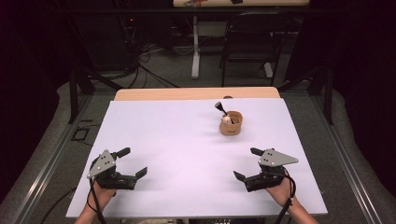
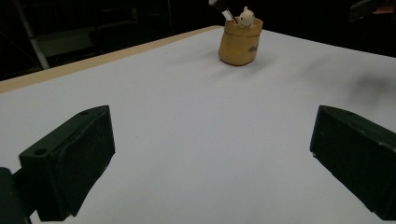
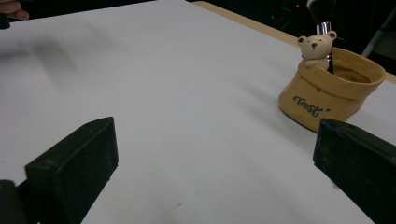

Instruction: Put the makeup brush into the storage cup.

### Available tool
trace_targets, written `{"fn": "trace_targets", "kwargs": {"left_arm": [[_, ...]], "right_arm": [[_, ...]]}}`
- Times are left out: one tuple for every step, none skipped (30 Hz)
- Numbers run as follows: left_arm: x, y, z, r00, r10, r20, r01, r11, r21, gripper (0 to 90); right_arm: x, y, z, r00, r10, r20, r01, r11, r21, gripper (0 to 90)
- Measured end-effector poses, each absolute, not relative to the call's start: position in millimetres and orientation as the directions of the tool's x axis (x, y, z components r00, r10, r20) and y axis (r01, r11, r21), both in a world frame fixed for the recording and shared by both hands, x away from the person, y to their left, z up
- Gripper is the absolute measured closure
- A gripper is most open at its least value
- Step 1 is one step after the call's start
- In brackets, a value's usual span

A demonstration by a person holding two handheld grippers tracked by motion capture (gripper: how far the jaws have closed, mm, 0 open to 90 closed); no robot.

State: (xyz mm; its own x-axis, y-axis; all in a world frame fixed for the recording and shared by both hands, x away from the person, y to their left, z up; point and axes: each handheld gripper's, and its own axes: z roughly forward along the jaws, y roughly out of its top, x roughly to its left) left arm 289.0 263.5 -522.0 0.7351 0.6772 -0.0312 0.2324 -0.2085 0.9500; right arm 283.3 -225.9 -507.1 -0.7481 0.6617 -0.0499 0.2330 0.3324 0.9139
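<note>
The white table point(image 1: 187, 140) is bare between the grippers and the pot; its wooden far edge lies just behind the pot. The left gripper point(image 1: 134, 162) and right gripper point(image 1: 246, 163) rest near the front edge, well apart, jaws spread wide, holding nothing. The tan pot point(image 1: 231, 125) stands upright right of centre, towards the far edge, with a small bear figure point(image 3: 317, 46) on its rim. A brush point(image 1: 220, 108) stands in it, dark head up, leaning left

My white table point(image 1: 187, 140) glows evenly under overhead light; everything around it sinks into darkness. Soft shadows smudge the table beside my blurred jaws.
</note>
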Motion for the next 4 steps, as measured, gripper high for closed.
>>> {"fn": "trace_targets", "kwargs": {"left_arm": [[288.8, 263.7, -521.8, 0.735, 0.677, -0.031, 0.232, -0.208, 0.95, 0.1], [288.7, 263.8, -521.6, 0.734, 0.678, -0.031, 0.232, -0.208, 0.95, 0.1], [288.8, 263.9, -521.6, 0.734, 0.679, -0.031, 0.232, -0.208, 0.95, 0.1], [288.8, 263.9, -521.6, 0.734, 0.679, -0.031, 0.232, -0.208, 0.95, 0.1]], "right_arm": [[282.7, -225.5, -506.6, -0.749, 0.66, -0.057, 0.228, 0.337, 0.914, 0.0], [282.2, -225.2, -506.3, -0.752, 0.657, -0.06, 0.22, 0.335, 0.916, 0.0], [281.7, -225.1, -506.1, -0.753, 0.655, -0.062, 0.213, 0.332, 0.919, 0.0], [281.3, -224.9, -505.7, -0.751, 0.657, -0.067, 0.208, 0.331, 0.921, 0.0]]}}
